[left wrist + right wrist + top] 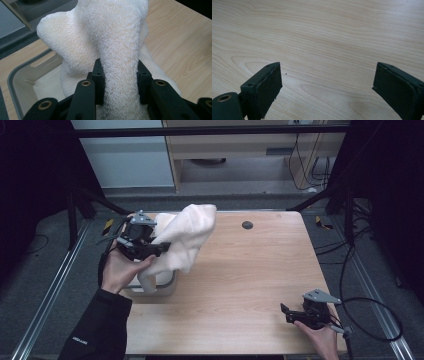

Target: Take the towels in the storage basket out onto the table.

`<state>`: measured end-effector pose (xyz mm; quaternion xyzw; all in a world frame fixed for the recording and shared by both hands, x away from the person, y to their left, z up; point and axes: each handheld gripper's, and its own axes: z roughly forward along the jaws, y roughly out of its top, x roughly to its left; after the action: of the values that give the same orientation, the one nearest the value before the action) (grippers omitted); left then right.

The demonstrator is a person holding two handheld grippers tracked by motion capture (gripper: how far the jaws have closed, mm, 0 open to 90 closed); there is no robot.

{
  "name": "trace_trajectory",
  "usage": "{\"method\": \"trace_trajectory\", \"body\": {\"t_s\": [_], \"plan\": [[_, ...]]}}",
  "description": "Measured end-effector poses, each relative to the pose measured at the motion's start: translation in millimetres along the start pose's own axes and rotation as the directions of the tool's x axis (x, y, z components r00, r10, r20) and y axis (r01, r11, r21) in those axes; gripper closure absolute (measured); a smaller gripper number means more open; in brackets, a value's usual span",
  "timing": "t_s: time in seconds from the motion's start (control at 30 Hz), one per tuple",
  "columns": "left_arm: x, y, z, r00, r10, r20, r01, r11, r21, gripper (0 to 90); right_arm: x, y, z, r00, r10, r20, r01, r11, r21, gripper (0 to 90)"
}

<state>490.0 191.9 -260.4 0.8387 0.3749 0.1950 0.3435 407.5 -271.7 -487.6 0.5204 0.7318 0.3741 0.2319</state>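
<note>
We judge the cream towel (117, 50), pinched in the left claw (119, 82) above the grey bin (15, 82), soft, light and floppy, best held by a bunched fold; right claw (327, 87) gapes empty over the table (324, 32)

place: lab or test room | evidence: black metal frame (210, 131) along the top of the frame, loose cables (320, 167) upper right, grey carpet (40, 270) at left, bare wooden table (250, 275) mid-frame
</note>
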Motion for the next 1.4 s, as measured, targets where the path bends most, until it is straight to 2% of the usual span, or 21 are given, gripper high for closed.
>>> {"method": "trace_trajectory", "body": {"t_s": [0.37,0.77,1.4], "plan": [[-17.4,8.6,4.3,0.9986,0.04,0.035,-0.04,0.9992,0.001,68.0,-0.2,0.0,0.2,0.9999,-0.011,0.0,0.011,1.0,-0.003,8.5],[-35.5,16.7,17.9,0.9949,0.069,0.073,-0.07,0.9975,0.011,67.9,0.4,0.3,-0.8,1.0,-0.007,-0.005,0.007,1.0,-0.004,8.5],[-65.1,23.5,52.1,0.9863,0.1,0.131,-0.104,0.9942,0.026,67.7,0.5,0.3,-1.1,0.9999,-0.007,-0.008,0.007,1.0,-0.004,8.5]]}}
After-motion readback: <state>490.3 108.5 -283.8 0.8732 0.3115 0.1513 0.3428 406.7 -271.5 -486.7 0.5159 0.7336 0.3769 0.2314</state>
